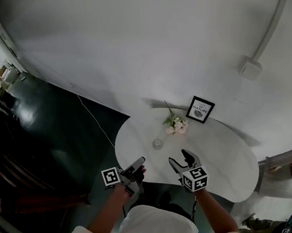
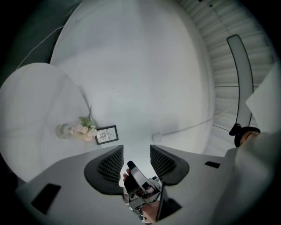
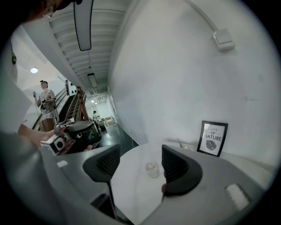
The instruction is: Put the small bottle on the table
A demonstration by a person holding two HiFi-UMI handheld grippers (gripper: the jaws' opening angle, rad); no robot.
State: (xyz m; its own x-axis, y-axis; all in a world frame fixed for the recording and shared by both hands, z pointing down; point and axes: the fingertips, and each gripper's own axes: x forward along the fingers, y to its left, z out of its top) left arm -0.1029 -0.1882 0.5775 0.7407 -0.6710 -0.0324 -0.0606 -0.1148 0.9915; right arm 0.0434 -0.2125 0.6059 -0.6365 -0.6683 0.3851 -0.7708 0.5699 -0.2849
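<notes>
The small bottle (image 1: 157, 144) stands upright on the white table (image 1: 224, 156), near the flowers (image 1: 176, 124), so the placing looks done. The left gripper (image 1: 137, 164) and the right gripper (image 1: 185, 160) hover at the table's near edge, apart from the bottle. Both have their jaws partly spread and grip nothing, so probably only pulling away is left.

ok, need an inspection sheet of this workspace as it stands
surface: white rounded table against the wall
job's things: small bottle upright on the table, free of both tongs
clutter: flowers and framed print at the table's back
grippers: left tongs and right tongs open, empty, by the near edge
cables: thin cable across the dark floor
surroundings: conduit box on the wall; person far off, right gripper view
</notes>
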